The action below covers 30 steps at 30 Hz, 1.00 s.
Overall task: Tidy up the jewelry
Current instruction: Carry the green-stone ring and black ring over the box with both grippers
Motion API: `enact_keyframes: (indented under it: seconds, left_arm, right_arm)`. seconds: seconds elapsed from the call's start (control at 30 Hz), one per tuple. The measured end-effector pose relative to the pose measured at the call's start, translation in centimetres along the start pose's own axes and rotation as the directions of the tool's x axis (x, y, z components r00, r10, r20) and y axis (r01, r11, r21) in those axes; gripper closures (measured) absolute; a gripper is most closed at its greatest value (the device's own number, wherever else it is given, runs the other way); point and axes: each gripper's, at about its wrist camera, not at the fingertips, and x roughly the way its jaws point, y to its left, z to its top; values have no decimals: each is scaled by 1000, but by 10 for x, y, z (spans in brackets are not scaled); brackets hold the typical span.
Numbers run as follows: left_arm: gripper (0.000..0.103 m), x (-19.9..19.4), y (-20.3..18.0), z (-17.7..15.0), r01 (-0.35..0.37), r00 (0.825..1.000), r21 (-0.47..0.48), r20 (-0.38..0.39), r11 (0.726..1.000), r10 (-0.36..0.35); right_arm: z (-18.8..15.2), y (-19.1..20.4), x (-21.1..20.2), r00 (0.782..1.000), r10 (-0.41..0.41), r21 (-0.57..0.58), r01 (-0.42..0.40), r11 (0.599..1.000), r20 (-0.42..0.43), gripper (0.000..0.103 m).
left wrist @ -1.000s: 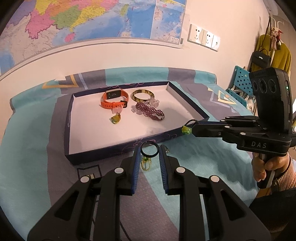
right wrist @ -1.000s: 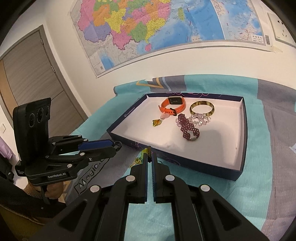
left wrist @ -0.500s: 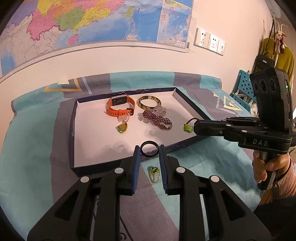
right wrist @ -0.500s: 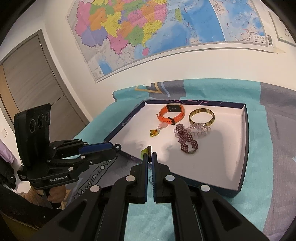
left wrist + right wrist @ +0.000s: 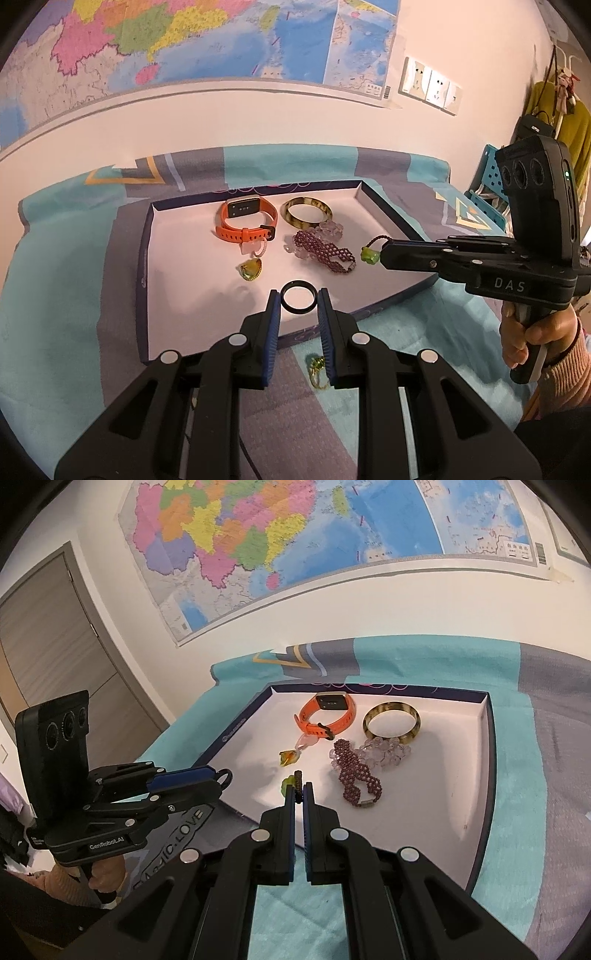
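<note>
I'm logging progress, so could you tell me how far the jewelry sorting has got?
Five pieces, including the orange watch and amber bangle, already lie in the tray. The left gripper holds a black ring and the right gripper a green bead cord, both above it. A gold-green piece remains on the cloth.

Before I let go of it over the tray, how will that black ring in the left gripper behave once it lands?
The black ring looks rigid and thin, pinched only at its edges by the left gripper, so it is probably light. Being round and smooth, it may roll or bounce on the flat tray; releasing low seems safer.
</note>
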Motion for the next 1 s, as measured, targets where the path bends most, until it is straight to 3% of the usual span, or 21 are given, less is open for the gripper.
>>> enact_keyframes:
  seconds: [1.0]
  left_arm:
    - [82,39,9,8,-32,997,-17,-74,999,31]
  right_arm:
    - [5,-17,42,995,-35,34,38,999,-89,100]
